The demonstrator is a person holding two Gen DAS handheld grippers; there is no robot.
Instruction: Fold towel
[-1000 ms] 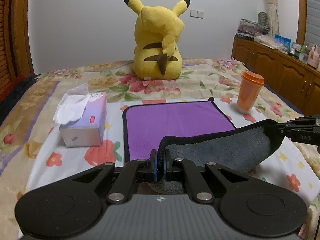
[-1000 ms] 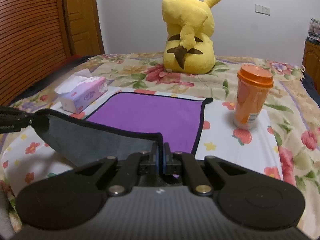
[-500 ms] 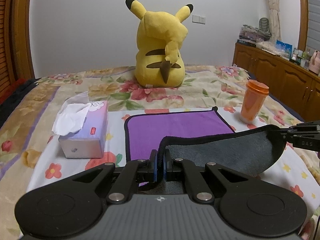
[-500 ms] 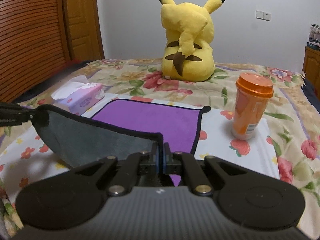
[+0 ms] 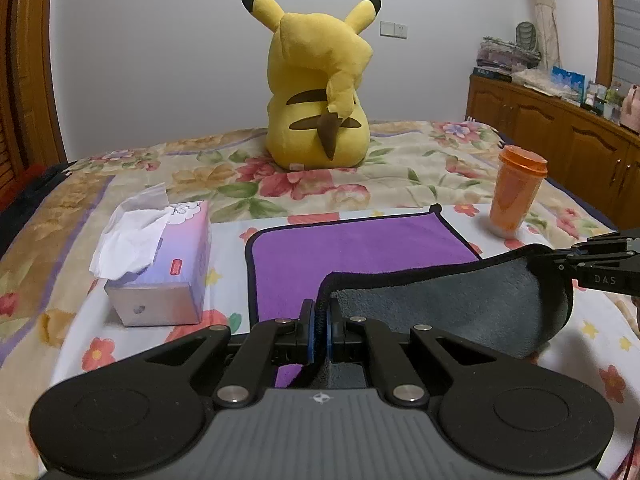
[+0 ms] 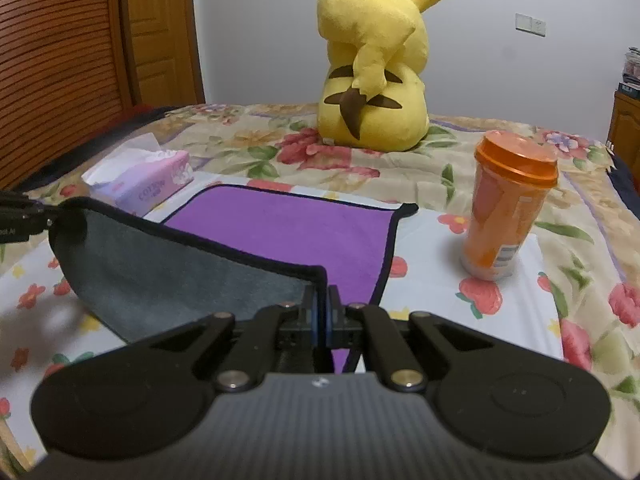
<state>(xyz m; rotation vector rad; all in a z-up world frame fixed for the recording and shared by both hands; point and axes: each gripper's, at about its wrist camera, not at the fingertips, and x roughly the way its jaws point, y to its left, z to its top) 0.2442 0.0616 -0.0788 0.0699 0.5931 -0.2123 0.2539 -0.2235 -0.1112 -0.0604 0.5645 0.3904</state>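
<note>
A towel (image 5: 360,248), purple on top and grey underneath with a black hem, lies on the bed. Its far half rests flat and its near edge is lifted, showing the grey underside (image 5: 460,308). My left gripper (image 5: 321,332) is shut on the near left corner. My right gripper (image 6: 321,320) is shut on the near right corner of the towel (image 6: 288,232). The lifted edge hangs taut between them. The right gripper also shows at the right edge of the left wrist view (image 5: 600,268), and the left gripper at the left edge of the right wrist view (image 6: 20,220).
A tissue box (image 5: 160,272) stands left of the towel. An orange lidded cup (image 6: 508,204) stands to its right. A yellow Pikachu plush (image 5: 320,92) sits behind it on the floral bedspread (image 5: 400,160). A wooden cabinet (image 5: 560,140) lines the right wall.
Both grippers have lifted the towel's near edge higher and carried it forward toward the far edge. The plush and cup look nearer.
</note>
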